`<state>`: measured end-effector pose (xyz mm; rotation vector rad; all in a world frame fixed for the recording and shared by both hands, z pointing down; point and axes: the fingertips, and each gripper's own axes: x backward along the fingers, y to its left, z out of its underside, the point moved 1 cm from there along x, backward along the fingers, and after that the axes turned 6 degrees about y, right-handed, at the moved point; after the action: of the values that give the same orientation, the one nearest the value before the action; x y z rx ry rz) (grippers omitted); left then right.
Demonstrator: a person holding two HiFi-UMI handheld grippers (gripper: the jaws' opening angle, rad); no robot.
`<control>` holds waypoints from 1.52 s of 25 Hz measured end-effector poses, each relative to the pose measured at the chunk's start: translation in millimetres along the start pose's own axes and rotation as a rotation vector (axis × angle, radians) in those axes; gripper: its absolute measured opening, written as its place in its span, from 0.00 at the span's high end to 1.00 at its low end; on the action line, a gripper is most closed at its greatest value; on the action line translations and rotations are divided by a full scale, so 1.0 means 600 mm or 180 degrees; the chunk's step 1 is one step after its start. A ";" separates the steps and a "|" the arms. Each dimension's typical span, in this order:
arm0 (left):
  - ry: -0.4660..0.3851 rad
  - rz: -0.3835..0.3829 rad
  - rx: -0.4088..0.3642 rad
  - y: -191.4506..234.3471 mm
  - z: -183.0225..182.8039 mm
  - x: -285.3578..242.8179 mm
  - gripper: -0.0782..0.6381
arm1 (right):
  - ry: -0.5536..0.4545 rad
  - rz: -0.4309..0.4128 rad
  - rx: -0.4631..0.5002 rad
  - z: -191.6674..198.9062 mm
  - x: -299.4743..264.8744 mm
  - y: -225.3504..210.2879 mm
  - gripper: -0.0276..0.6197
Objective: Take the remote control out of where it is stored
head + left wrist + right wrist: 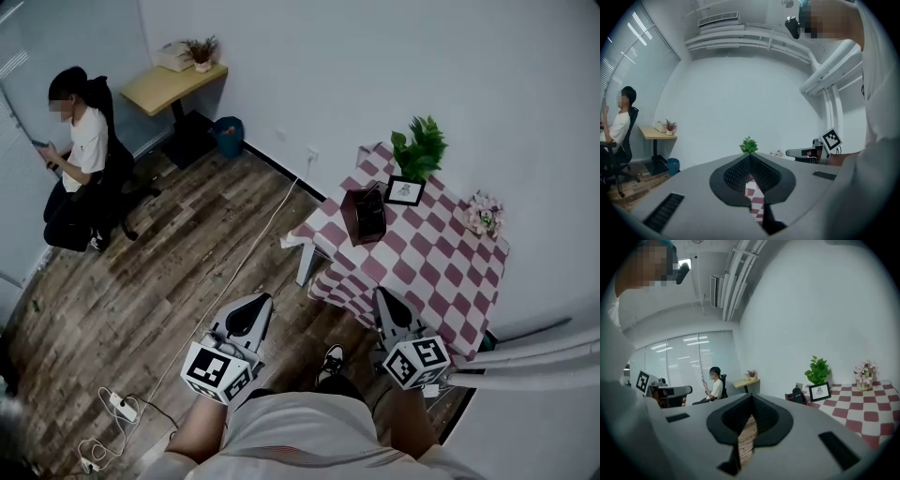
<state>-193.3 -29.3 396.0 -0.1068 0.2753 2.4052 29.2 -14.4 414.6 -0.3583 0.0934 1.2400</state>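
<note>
Against the white wall at the right stands the table, its checked cloth hanging over the near edge and corner. The remote stands upright in a dark box by the table's left edge, just beside a frame and a plant. Flowers sit near the far right edge.

Both tools hang short of the table, well apart from the box. The left tool is over the floor. The right tool is over the cloth's near edge. Each is clenched, tips together, with nothing between them.

Open floor spreads to the left of the table. A cable runs across it to a power strip, and a person sits far off by a small desk.

Only the head view shows the cable, the power strip and how far the tools are from the box. The right gripper view shows the remote rising above the box rim, with floorboards in the slit under its shut tips. The left gripper view hides the box behind its own tips; only the plant's top and a strip of cloth show there.
</note>
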 end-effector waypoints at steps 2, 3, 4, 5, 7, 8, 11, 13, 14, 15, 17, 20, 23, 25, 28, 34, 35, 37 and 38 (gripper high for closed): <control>0.0002 -0.0072 -0.0035 -0.002 -0.018 -0.038 0.88 | -0.0034 -0.0059 0.0005 -0.018 -0.019 -0.037 0.94; 0.0004 -0.0092 -0.0064 -0.007 -0.026 -0.060 0.88 | -0.0047 -0.0070 0.0018 -0.027 -0.025 -0.059 0.94; 0.0007 -0.0104 -0.0090 -0.013 -0.033 -0.084 0.88 | -0.0055 -0.0066 0.0031 -0.036 -0.029 -0.084 0.94; 0.0013 -0.0114 -0.0106 -0.020 -0.039 -0.108 0.88 | -0.0063 -0.0057 0.0029 -0.044 -0.032 -0.111 0.94; 0.0041 -0.0148 -0.0128 -0.034 -0.047 -0.156 0.88 | -0.0079 -0.0037 -0.0025 -0.056 -0.038 -0.168 0.94; 0.0058 -0.0169 -0.0141 -0.040 -0.051 -0.178 0.88 | -0.0083 -0.0030 -0.0054 -0.060 -0.042 -0.193 0.94; 0.0085 -0.0245 -0.0137 -0.053 -0.056 -0.236 0.88 | -0.0053 -0.0029 -0.0050 -0.067 -0.053 -0.258 0.94; 0.0110 -0.0301 -0.0108 -0.060 -0.055 -0.268 0.88 | -0.0016 -0.0050 -0.0014 -0.067 -0.057 -0.290 0.94; 0.0129 -0.0317 -0.0101 -0.062 -0.052 -0.283 0.88 | -0.0002 -0.0060 -0.0006 -0.066 -0.060 -0.304 0.94; 0.0150 -0.0319 -0.0100 -0.066 -0.050 -0.298 0.88 | 0.0010 -0.0064 -0.0006 -0.065 -0.062 -0.318 0.94; 0.0203 -0.0289 -0.0104 -0.073 -0.044 -0.324 0.88 | 0.0038 -0.0049 -0.0028 -0.063 -0.064 -0.343 0.94; 0.0273 -0.0227 -0.0096 -0.080 -0.036 -0.354 0.88 | 0.0086 -0.0005 -0.0099 -0.054 -0.066 -0.370 0.94; 0.0307 -0.0174 -0.0070 -0.075 -0.032 -0.373 0.88 | 0.0132 0.0047 -0.0134 -0.047 -0.069 -0.380 0.94; 0.0309 -0.0122 -0.0081 -0.066 -0.030 -0.379 0.88 | 0.0127 0.0065 -0.0139 -0.047 -0.075 -0.376 0.94; 0.0322 -0.0049 -0.0064 -0.049 -0.026 -0.387 0.88 | 0.0129 0.0132 -0.0093 -0.051 -0.090 -0.365 0.94; 0.0338 0.0086 -0.0050 0.012 -0.028 -0.387 0.88 | 0.0198 0.0378 0.0053 -0.057 -0.146 -0.333 0.94; 0.0337 0.0087 -0.0050 0.022 -0.030 -0.386 0.88 | 0.0227 0.0402 0.0098 -0.057 -0.157 -0.329 0.94; 0.0340 0.0073 -0.0044 0.042 -0.029 -0.382 0.88 | 0.0278 0.0416 0.0169 -0.054 -0.181 -0.319 0.93; 0.0343 0.0057 -0.0034 0.050 -0.027 -0.380 0.88 | 0.0314 0.0409 0.0201 -0.051 -0.193 -0.314 0.93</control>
<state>-42.5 -201.8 419.6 -0.2402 0.3144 2.4225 171.1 -181.4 457.1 -0.3630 0.2427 1.3428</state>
